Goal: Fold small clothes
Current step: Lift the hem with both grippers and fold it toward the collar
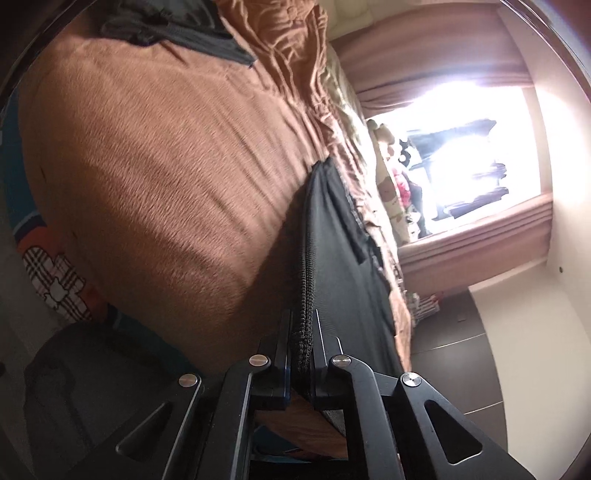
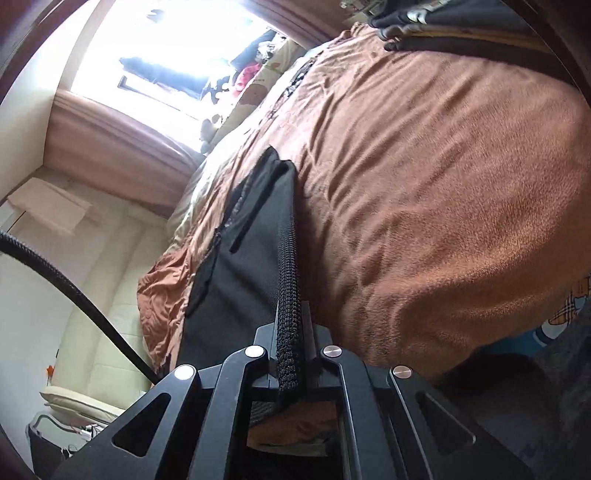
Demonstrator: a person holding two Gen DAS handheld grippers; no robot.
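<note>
While the black garment (image 1: 332,236) is stretched taut between the two tools, folding appears to be at an early or middle stage: the ribbed waistband (image 1: 304,295) is lifted above the brown blanket (image 1: 147,166), and no finished crease is visible. Left gripper (image 1: 302,332): jaws narrow, pinching one end of the waistband. Right gripper (image 2: 291,332): jaws likewise closed on the opposite end (image 2: 288,280), with the cloth body (image 2: 255,221) hanging toward the bed. Remaining work, by judgement, is laying the piece down, doubling it and stacking it. Other dark clothes (image 1: 177,26) lie at the far edge of the blanket, well apart; a black cable (image 2: 74,288) curves beside the right tool and might snag.
</note>
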